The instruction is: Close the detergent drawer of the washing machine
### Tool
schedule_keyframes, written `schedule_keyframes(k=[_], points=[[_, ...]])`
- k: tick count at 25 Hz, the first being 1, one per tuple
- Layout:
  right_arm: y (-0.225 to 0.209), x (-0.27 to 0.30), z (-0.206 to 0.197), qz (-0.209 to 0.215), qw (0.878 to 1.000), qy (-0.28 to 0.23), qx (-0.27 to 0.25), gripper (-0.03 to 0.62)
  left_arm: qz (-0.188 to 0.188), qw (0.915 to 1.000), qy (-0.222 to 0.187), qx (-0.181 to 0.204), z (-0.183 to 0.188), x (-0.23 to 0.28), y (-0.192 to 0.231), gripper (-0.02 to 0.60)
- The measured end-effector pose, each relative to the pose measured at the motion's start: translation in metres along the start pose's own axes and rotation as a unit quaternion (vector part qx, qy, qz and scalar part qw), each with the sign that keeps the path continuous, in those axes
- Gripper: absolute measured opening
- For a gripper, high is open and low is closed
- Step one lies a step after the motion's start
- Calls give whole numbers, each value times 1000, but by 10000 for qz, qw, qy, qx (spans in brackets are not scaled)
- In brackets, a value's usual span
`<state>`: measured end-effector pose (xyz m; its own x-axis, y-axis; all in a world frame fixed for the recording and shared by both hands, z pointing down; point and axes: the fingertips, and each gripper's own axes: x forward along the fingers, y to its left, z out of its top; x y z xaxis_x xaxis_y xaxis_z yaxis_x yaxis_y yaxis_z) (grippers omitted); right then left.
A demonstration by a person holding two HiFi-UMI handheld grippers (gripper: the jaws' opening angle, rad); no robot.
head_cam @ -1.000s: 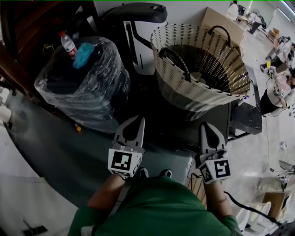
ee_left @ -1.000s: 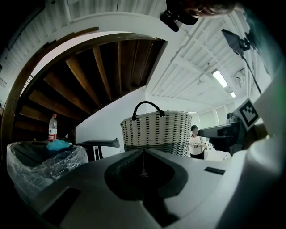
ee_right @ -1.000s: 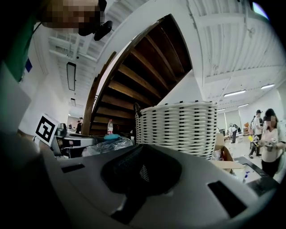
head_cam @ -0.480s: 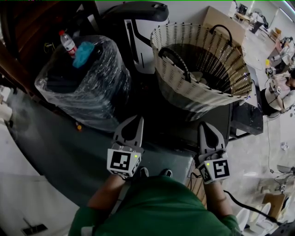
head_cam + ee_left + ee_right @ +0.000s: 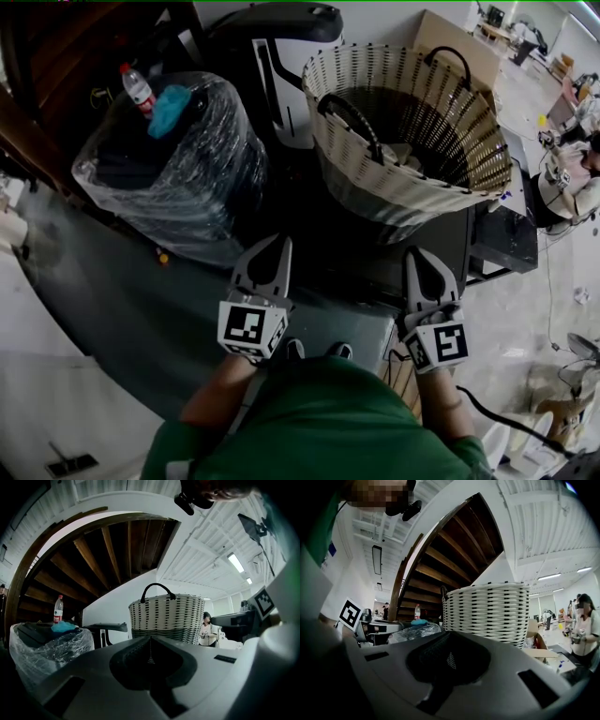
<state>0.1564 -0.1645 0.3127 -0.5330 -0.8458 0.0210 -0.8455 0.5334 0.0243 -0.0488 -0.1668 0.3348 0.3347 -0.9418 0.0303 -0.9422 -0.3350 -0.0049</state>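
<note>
Jaws of left gripper [image 5: 278, 247] and right gripper [image 5: 418, 260] are pressed together, empty; detergent drawer is hidden, so check it before any square push.

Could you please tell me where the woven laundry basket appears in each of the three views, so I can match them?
Head view: the woven basket fills the upper right.
Left gripper view: the basket stands at centre, with its dark handle on top.
Right gripper view: the basket is large, at centre-right.
Shared landmark: the red-capped bottle is left of the basket in every view.
</note>
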Motion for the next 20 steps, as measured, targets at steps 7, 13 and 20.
schedule_keyframes(k=[7,13,20], points=[[0,-5,-4,63,10000,42,-25,15,32,10000,-42,32,3,0,-6,23],[1,-6,-1,103,9999,-4,-20,15,58,10000,15,-12,3,-2,-9,23],[1,-7,-2,182,9998,-15,39,15,64,10000,45,-4,3,-4,-13,23]])
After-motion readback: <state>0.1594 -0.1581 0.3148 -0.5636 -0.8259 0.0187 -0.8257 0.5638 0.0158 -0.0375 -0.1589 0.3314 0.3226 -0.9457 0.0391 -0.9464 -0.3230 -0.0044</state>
